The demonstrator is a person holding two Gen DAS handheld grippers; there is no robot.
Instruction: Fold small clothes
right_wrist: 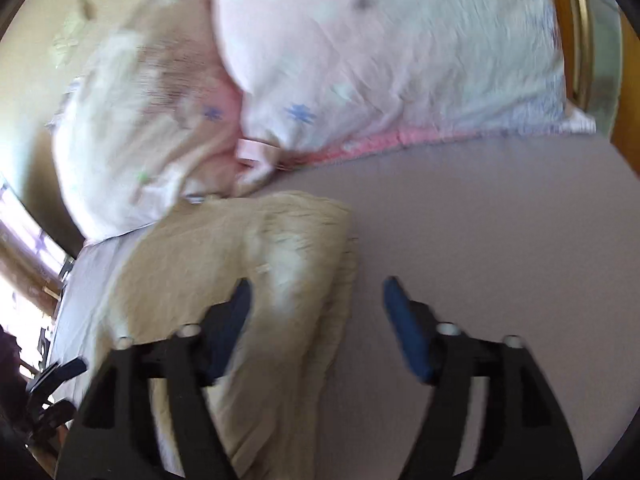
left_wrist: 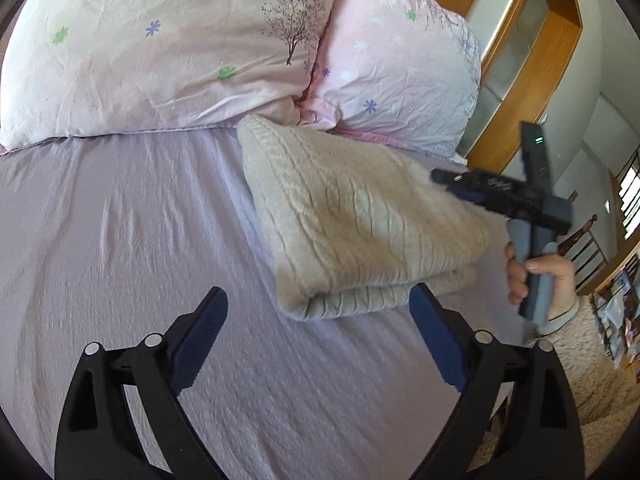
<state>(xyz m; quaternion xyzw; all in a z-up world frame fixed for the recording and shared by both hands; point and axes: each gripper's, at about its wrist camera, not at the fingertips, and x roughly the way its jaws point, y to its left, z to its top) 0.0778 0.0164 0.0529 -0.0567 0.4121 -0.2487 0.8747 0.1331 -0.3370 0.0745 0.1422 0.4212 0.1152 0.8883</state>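
Observation:
A beige knit garment (left_wrist: pixel 360 224) lies folded in a thick rectangle on the lilac bed sheet (left_wrist: pixel 132 220), its far corner near the pillows. My left gripper (left_wrist: pixel 318 312) is open and empty, hovering above the sheet just short of the garment's near folded edge. The right gripper shows in the left wrist view (left_wrist: pixel 452 184), held by a hand above the garment's right side. In the blurred right wrist view the right gripper (right_wrist: pixel 316 292) is open, its left finger over the garment (right_wrist: pixel 224 264), holding nothing.
Two pink flowered pillows (left_wrist: pixel 168 48) (left_wrist: pixel 400 76) lie at the head of the bed. A wooden headboard and cabinet (left_wrist: pixel 528 60) stand to the right. The bed's right edge drops to a patterned carpet (left_wrist: pixel 592 364).

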